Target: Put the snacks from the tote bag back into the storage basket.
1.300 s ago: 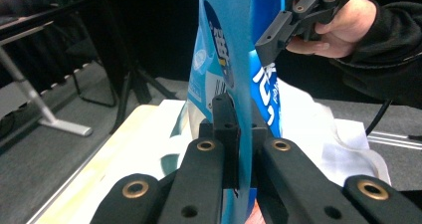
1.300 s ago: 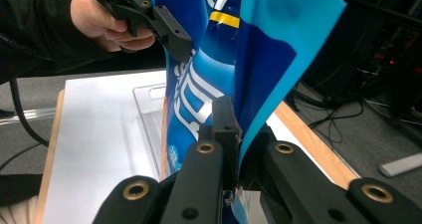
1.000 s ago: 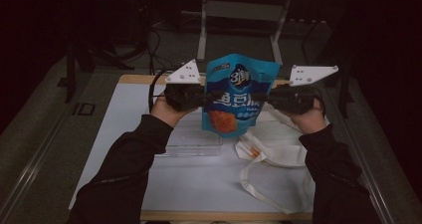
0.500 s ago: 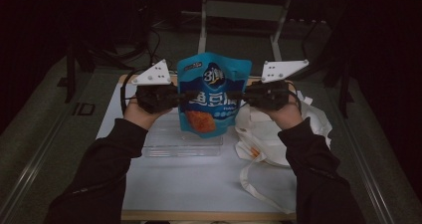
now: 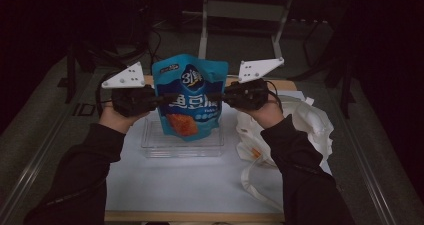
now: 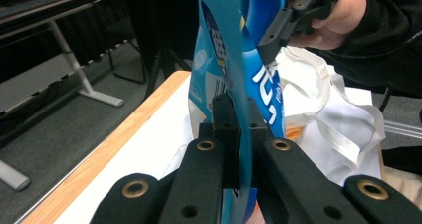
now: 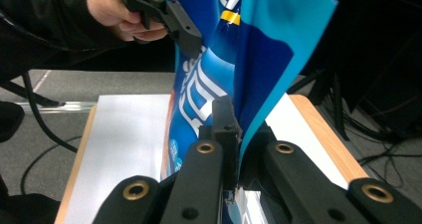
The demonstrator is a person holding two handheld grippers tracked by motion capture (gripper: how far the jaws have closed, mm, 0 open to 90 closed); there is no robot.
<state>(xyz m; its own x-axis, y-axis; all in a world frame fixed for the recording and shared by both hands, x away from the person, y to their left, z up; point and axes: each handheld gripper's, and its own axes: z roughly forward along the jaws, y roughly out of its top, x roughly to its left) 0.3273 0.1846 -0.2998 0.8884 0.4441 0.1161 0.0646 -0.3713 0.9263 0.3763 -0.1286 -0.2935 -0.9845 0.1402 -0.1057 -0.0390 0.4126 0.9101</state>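
Two claws are clamping the blue snack pouch (image 5: pixel 190 97) upright above the clear tray (image 5: pixel 182 144) on the surface, the left claw (image 5: pixel 159 99) gripping its left edge, the right claw (image 5: pixel 220 95) its right edge, and we are judging both equally near.

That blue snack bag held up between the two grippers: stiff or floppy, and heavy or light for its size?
The blue snack bag is probably light: two edge pinches by the left gripper and right gripper hold it up. Its film looks thin and pliable, creasing beside the jaws in the right gripper view. The glossy surface may be slippery.
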